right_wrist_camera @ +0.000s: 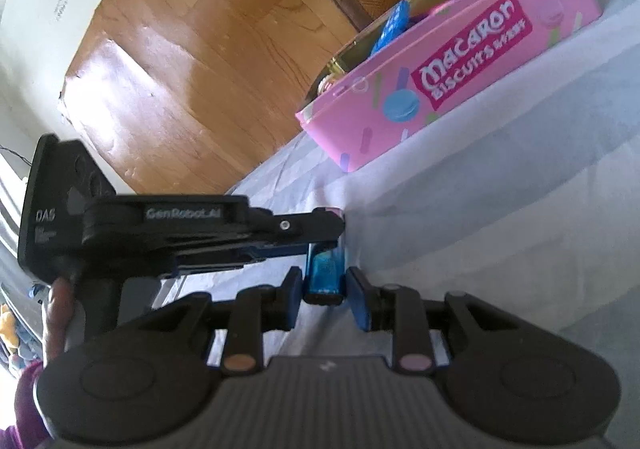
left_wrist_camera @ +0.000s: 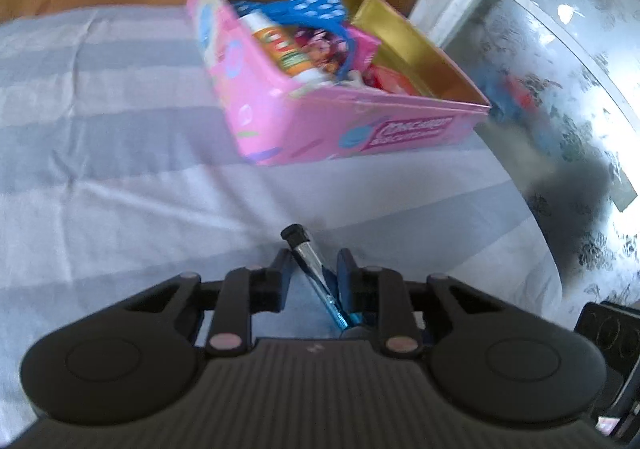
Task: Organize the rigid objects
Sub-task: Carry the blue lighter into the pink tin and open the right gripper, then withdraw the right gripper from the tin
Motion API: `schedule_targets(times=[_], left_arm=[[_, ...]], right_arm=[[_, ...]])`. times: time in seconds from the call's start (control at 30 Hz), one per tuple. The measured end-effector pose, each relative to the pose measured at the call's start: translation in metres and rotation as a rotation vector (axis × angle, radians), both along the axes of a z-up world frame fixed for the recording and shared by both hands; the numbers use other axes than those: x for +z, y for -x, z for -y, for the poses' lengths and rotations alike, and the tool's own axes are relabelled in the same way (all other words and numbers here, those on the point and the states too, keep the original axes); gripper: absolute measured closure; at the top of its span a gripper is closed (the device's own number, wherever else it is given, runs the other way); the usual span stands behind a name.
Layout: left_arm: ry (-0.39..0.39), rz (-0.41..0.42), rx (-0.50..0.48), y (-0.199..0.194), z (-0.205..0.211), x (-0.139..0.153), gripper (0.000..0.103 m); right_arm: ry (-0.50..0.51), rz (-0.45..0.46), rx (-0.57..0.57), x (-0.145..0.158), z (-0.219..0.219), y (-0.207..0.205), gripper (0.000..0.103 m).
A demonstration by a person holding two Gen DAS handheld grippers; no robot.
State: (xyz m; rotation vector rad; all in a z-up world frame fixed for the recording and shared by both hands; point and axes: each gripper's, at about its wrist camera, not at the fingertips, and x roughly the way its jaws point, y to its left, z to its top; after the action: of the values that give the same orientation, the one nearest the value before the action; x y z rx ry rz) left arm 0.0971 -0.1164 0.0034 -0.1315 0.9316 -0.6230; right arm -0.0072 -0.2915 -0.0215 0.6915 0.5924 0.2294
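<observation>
I have both grippers on one slim blue pen (left_wrist_camera: 298, 245), low over the striped cloth (left_wrist_camera: 120, 169) and well short of the pink tin (left_wrist_camera: 352, 129) it belongs in. The left gripper (left_wrist_camera: 315, 257) is nearly shut, and the pen lies slantwise between its pads, black cap poking out ahead. The right gripper (right_wrist_camera: 325, 281) is also squeezed narrow, on what looks like the same pen's other end, with the left one's fingers reaching in from the side just above it. That double hold is my main worry: if I pull the hands apart before one lets go, the pen may twist, flick out and roll across the cloth. The slant matters too, because with only the left gripper holding, the pen could pivot and slip on the way over. The tin sits close to the table edge above the wooden floor (right_wrist_camera: 180, 49), so a clumsy nudge might shove it off. It is already crowded, so the pen could end up propped on the rim.
</observation>
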Motion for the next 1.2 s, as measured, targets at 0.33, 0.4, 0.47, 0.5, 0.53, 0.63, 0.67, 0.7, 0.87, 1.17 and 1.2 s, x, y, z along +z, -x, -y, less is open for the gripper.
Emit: schedule_targets(times=[0.33,0.4,0.47,0.5,0.53,0.63,0.67,0.7,0.87,1.17,1.2], left_arm=[[0.002,0.224,-0.121,-0.04,0.077,0.07,0.077],[0.003,0.26,-0.129,-0.058,0.094,0.075,0.077],[0.001,0.271,-0.133,-0.078,0.113,0.074,0.076],[0.0,0.266,-0.13,-0.089,0.12,0.072,0.076],[-0.004,0.262,-0.124,-0.099,0.127,0.069,0.076],[-0.074,0.271,-0.108,-0.123,0.146,0.057,0.059],[-0.109,0.281,-0.08,-0.128,0.149,0.053,0.054],[-0.122,0.287,-0.058,-0.129,0.149,0.052,0.053],[-0.099,0.324,-0.011,-0.109,0.121,0.062,0.051],[-0.178,0.485,0.109,-0.022,0.065,0.084,0.021],[-0.198,0.501,0.113,-0.012,0.062,0.082,0.018]], right_arm=[[0.188,0.21,-0.143,0.052,0.037,-0.016,0.078],[0.228,0.234,-0.19,0.06,0.049,-0.034,0.078],[0.239,0.239,-0.225,0.064,0.063,-0.057,0.078],[0.25,0.234,-0.242,0.065,0.071,-0.071,0.078],[0.263,0.228,-0.255,0.066,0.077,-0.082,0.078],[0.324,0.203,-0.292,0.063,0.087,-0.119,0.076],[0.358,0.197,-0.308,0.06,0.088,-0.131,0.076],[0.383,0.19,-0.315,0.056,0.09,-0.139,0.079],[0.442,0.249,-0.296,0.048,0.081,-0.123,0.069],[0.352,0.312,-0.317,0.057,0.051,-0.039,0.067],[0.339,0.312,-0.319,0.058,0.048,-0.031,0.067]])
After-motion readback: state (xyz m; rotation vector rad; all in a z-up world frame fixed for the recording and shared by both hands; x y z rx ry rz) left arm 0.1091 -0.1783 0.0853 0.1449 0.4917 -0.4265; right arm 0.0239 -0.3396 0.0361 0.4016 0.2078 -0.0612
